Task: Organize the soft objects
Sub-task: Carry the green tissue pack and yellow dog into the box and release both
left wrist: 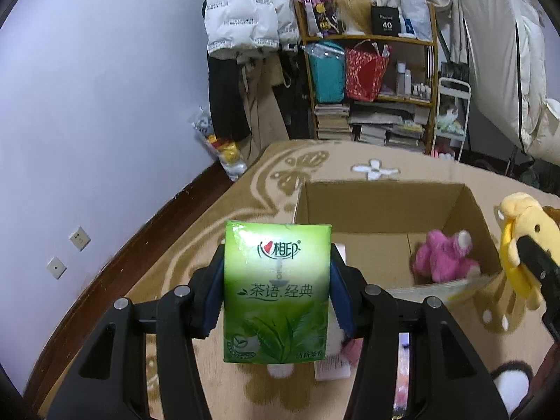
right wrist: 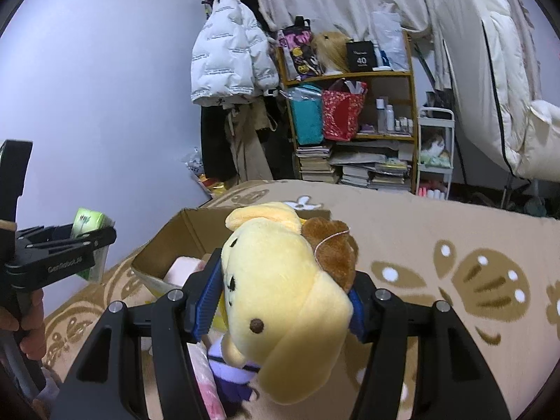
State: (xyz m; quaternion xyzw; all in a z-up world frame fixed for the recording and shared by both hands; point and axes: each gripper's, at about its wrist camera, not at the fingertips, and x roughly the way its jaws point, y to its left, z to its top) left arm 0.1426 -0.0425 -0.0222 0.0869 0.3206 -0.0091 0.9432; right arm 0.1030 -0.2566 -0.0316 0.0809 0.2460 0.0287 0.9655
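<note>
Tissue pack [left wrist: 276, 297] clamped in left gripper [left wrist: 276, 301] just short of cardboard box [left wrist: 381, 210] — light, squashy, hold mid-body. Right gripper [right wrist: 283, 294] clamped on yellow plush dog [right wrist: 280, 301] at head — soft, forgiving grip.

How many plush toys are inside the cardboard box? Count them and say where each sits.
1 clearly: a pink plush on the floor of the cardboard box, at its right side. More may be hidden behind the near wall, the tissue pack and the yellow plush.
</note>
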